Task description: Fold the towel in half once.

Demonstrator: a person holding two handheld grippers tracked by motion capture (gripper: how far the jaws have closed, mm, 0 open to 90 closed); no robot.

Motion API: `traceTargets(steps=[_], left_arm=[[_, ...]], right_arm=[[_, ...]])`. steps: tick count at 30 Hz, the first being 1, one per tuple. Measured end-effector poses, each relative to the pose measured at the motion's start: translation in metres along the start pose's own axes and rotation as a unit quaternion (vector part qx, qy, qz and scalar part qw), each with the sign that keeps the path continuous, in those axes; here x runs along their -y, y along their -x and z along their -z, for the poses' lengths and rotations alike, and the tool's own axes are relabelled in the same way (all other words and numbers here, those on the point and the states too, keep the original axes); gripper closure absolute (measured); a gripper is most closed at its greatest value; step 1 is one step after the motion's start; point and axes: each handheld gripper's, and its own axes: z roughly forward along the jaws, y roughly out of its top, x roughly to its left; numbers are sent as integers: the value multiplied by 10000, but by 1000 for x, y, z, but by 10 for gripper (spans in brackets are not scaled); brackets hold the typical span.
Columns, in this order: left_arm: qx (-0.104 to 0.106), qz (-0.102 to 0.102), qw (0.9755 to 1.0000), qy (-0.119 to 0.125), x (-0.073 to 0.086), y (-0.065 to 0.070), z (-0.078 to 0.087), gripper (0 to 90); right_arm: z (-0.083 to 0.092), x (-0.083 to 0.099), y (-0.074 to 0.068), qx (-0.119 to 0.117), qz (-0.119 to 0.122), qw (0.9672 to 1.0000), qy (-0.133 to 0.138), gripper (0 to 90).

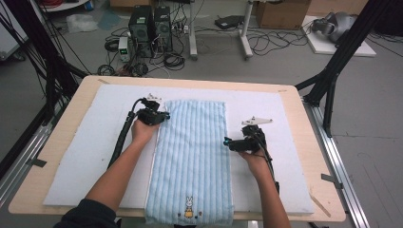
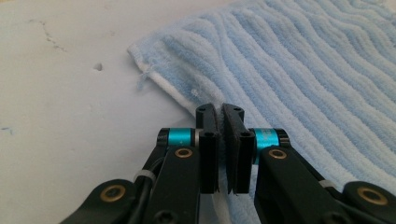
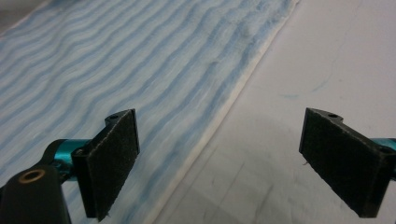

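A light blue striped towel (image 1: 192, 152) lies lengthwise on the white mat (image 1: 81, 142), a small rabbit (image 1: 189, 207) stitched at its near end. My left gripper (image 1: 164, 115) sits at the towel's left edge close to the far left corner. In the left gripper view its jaws (image 2: 220, 112) are shut, with the towel (image 2: 303, 70) edge running in between them. My right gripper (image 1: 227, 141) is at the towel's right edge, about halfway along. It stands open (image 3: 224, 123), one pad (image 3: 112, 163) over the towel (image 3: 140, 60) and the other over the mat (image 3: 327, 56).
The mat covers most of a wooden table (image 1: 64, 128). The towel's near end hangs at the table's front edge. Beyond the table are computer towers (image 1: 149, 23), cables on the floor and black frame legs (image 1: 332, 71) at the right.
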Motion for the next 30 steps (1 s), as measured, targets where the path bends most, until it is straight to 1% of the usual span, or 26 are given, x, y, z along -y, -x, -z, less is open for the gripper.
traceTargets(steps=[2, 4, 7, 9, 11, 12, 14, 16, 19, 20, 22, 23, 24, 25, 26, 27, 29, 30], left_arm=[[59, -15, 10000, 35, 0, 0, 0, 846], [65, 6, 10000, 55, 0, 0, 0, 845], [108, 35, 9999, 39, 1, -2, 0, 846], [145, 35, 9999, 68, 0, -2, 1, 846], [169, 13, 9998, 87, 0, -2, 2, 845], [167, 16, 9998, 86, 0, -2, 2, 845], [188, 37, 9998, 95, 0, -3, 2, 846], [200, 50, 9997, 91, 1, -3, 1, 846], [249, 38, 9997, 66, 1, -3, 1, 846], [277, 31, 9996, 54, 1, -3, 1, 846], [343, -59, 9994, 22, 2, -4, 1, 850], [344, -90, 9994, 0, 2, -4, 2, 853], [352, -85, 9993, -12, 2, -5, 2, 855], [346, -78, 9994, -9, 2, -5, 2, 856], [345, -74, 9994, -31, 2, -6, 2, 858], [341, -35, 9994, 3, 2, -7, 2, 858], [310, 29, 9994, 137, 1, -10, 3, 859], [331, 112, 9991, 254, 0, -11, 4, 860]], right_arm=[[-11, -9, 3, -17, 65, 9999, -138, 207], [-21, -18, 4, 25, 106, 9996, -267, 216], [-34, -31, 5, 87, 176, 9992, -340, 234], [-42, -37, 5, 127, 211, 9987, -447, 235], [-49, -43, 5, 157, 192, 9983, -518, 248], [-52, -45, 6, 154, 125, 9985, -510, 253], [-56, -48, 7, 76, -17, 9989, -462, 288], [-61, -50, 7, 68, -50, 9987, -502, 355], [-68, -48, 8, 155, -228, 9978, -602, 408], [-70, -48, 8, 227, -264, 9973, -648, 436], [-70, -48, 7, 418, -198, 9970, -619, 515], [-70, -48, 6, 475, -153, 9969, -611, 575], [-70, -48, 5, 517, -90, 9967, -622, 639], [-70, -48, 4, 547, -31, 9966, -613, 723], [-70, -49, 2, 588, 24, 9963, -624, 783], [-71, -49, 2, 537, 38, 9967, -612, 843], [-73, -49, 2, 488, -128, 9971, -571, 860], [-73, -49, 3, 455, -217, 9973, -526, 860]])
